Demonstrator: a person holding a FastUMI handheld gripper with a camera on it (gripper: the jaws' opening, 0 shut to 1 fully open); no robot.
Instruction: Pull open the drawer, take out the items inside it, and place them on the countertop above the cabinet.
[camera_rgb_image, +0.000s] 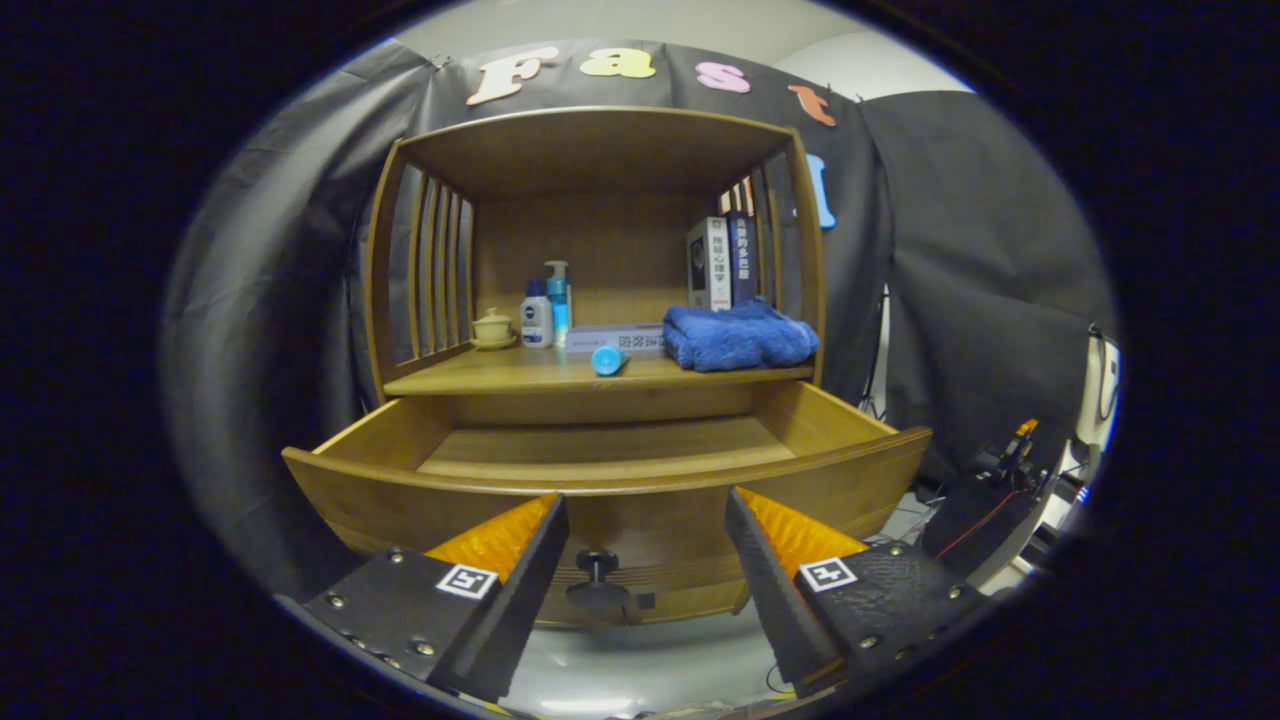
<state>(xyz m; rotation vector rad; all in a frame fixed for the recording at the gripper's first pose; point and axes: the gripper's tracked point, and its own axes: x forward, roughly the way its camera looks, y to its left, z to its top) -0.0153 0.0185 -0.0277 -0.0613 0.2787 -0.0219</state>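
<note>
Jaws wide apart holding nothing, one drawer (610, 470) pulled open, one knob (597, 575) between them, countertop (520, 375) bearing one blue towel (738, 337), two bottles (547, 310)

Wedge-shaped fingers (520, 585) with screws (square coded markers on each)

I see black cloth (300, 260) draped behind and beside a wooden cabinet (600, 150) with slatted sides. Above the cloth a pale wall (640, 25) shows, with a lighter patch to the right. The cloth hangs in folds on the right, where it falls toward a clutter of cables and equipment (1010, 470) near the floor. Below the cabinet I see a glossy grey floor (620, 670) catching a bright reflection of overhead light. The room is dim overall.
</note>
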